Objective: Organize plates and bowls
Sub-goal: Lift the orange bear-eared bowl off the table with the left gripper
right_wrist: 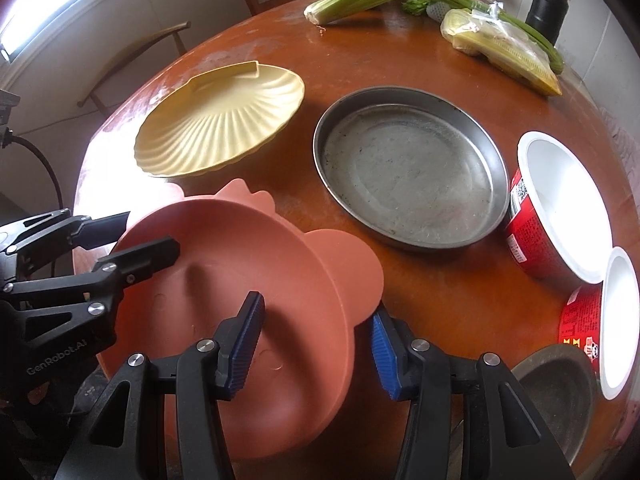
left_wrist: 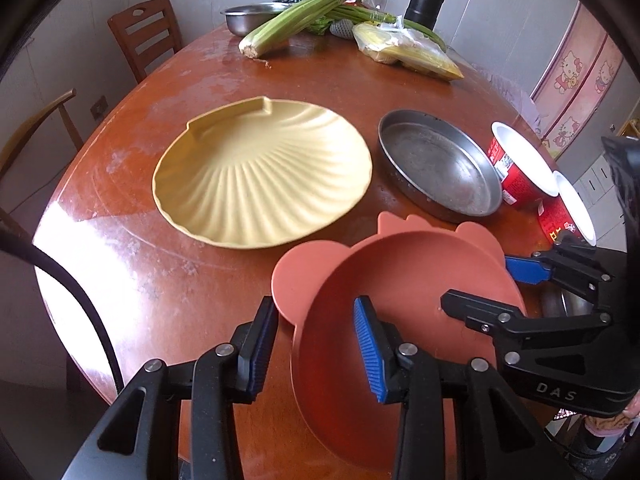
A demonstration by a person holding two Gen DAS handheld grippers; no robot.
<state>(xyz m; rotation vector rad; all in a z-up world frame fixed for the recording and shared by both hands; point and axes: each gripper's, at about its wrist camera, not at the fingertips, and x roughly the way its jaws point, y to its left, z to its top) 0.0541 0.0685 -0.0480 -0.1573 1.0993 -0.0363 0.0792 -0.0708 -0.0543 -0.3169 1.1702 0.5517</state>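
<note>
Celery bunch (left_wrist: 296,16), bagged corn (left_wrist: 408,50), black flask (left_wrist: 426,2), wooden chair (left_wrist: 146,34), round table (left_wrist: 168,280)

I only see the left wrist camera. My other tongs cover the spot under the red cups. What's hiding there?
Observer: A small dark metal bowl sits right beside the nearer red cup.
Operator: Ooh! And why is the table so shiny on the yellow plate's side?
Observer: There's a bright window on that side, up on the wall past the curved-back chair.
</note>
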